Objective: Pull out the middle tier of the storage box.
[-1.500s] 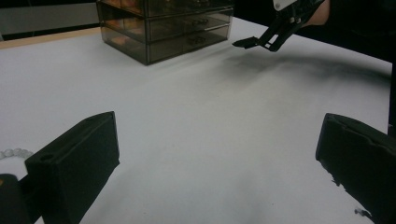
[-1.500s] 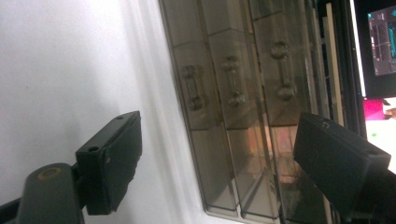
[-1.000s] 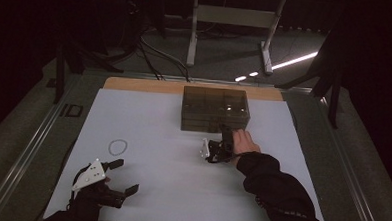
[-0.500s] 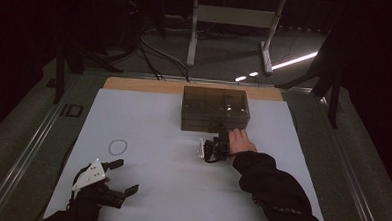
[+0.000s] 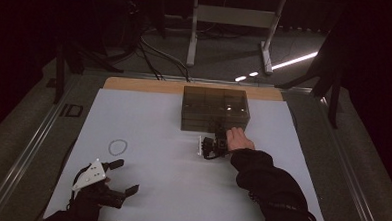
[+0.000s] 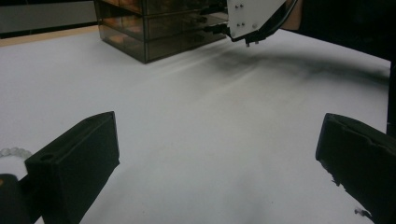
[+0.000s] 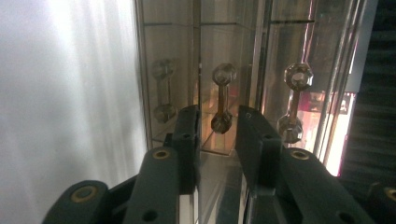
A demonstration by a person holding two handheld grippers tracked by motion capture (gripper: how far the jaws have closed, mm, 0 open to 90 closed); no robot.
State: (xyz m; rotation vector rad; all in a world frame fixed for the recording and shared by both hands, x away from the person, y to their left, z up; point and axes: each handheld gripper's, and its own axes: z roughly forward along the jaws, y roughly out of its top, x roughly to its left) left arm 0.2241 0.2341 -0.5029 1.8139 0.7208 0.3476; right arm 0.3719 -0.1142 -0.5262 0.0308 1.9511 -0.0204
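We are working at a table covered with a white sheet (image 5: 180, 190), in a dark room with stands and cables on the floor beyond the far edge. Nearest to us, at the front left corner, our left gripper (image 5: 122, 176) rests low over the sheet with its jaws spread wide and nothing between them; in the left gripper view the white surface lies bare between the two black jaws. A little farther out on that side lies a small beaded ring (image 5: 117, 147), well apart from everything else. Past the middle of the table, our right hand (image 5: 238, 140) holds the right gripper (image 5: 220, 133) up against the near face of a smoky clear box of little drawers (image 5: 214, 109), which stands toward the far edge. In the right gripper view the jaws stand narrow, one on each side of a slim drawer handle (image 7: 221, 99) with a faceted knob at each end, but we judge that they have not yet closed on it, since a gap shows on both sides. Similar handles sit to its left and right. To do this step well, we should keep the gripper square to the drawer front, centre the handle's thin bar between the jaws, close gently on it, and then pull straight back toward us, so that the drawer slides without the light box dragging or tipping along the sheet.
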